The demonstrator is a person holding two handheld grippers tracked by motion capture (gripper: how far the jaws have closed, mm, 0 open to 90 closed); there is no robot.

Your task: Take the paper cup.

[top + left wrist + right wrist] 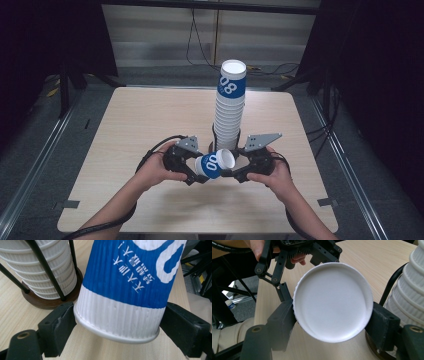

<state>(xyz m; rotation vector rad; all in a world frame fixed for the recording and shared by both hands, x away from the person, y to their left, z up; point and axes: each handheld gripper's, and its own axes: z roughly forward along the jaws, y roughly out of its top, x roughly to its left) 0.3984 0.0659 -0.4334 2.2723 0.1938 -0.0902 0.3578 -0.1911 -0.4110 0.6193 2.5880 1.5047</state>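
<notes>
High view shows both grippers meeting at 6 o'clock on the wooden table (125, 120), sharing one paper cup (215, 165) lying sideways between them. Left gripper (196, 176) is clamped across the ribbed blue-and-white wall near the base, right gripper (229, 173) is pinched on what looks like a white lid (332, 301) at the cup's mouth, so I'd guess a lid is being pushed on or pulled off. Tall cup stack (229, 107) in its wire holder sits just behind, at 12 o'clock.
</notes>
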